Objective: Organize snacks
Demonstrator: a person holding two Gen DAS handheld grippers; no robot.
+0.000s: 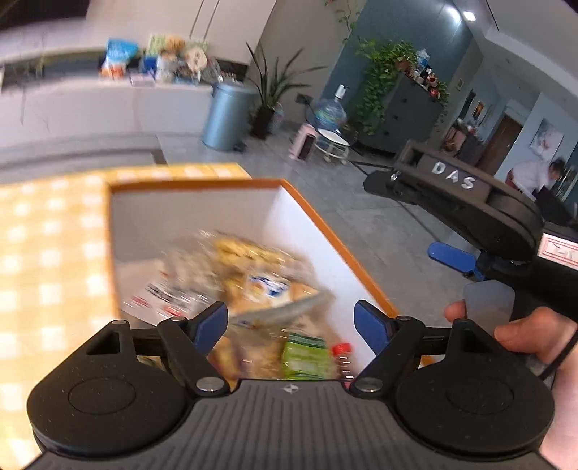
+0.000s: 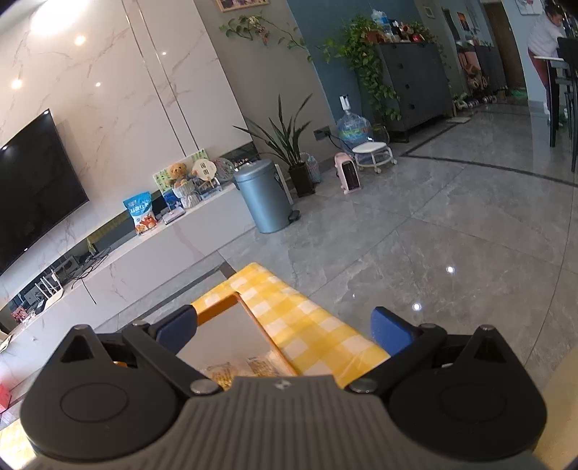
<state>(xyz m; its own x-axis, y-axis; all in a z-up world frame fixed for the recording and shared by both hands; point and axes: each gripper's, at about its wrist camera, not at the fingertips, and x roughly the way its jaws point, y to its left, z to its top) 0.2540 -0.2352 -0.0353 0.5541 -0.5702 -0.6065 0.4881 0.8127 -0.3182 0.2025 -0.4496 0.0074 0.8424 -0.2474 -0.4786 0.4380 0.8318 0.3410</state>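
Note:
An orange-rimmed white box (image 1: pixel 310 213) sits on a yellow checked tablecloth (image 1: pixel 47 253). It holds several blurred snack packets (image 1: pixel 253 274), a green packet (image 1: pixel 307 356) and a small red-capped item (image 1: pixel 341 349). My left gripper (image 1: pixel 290 320) is open and empty, just above the box's near end. My right gripper (image 2: pixel 283 330) is open and empty, above the box's far corner (image 2: pixel 216 307); it also shows in the left wrist view (image 1: pixel 451 256), held to the right of the box. Snack packets (image 2: pixel 242 372) show at the bottom of the right wrist view.
The table's far corner (image 2: pixel 253 269) drops to a grey tiled floor (image 2: pixel 433 253). A grey bin (image 2: pixel 265 197), a TV console with a blue snack bag (image 2: pixel 142 213), plants, a water jug and a person (image 2: pixel 545 32) stand far off.

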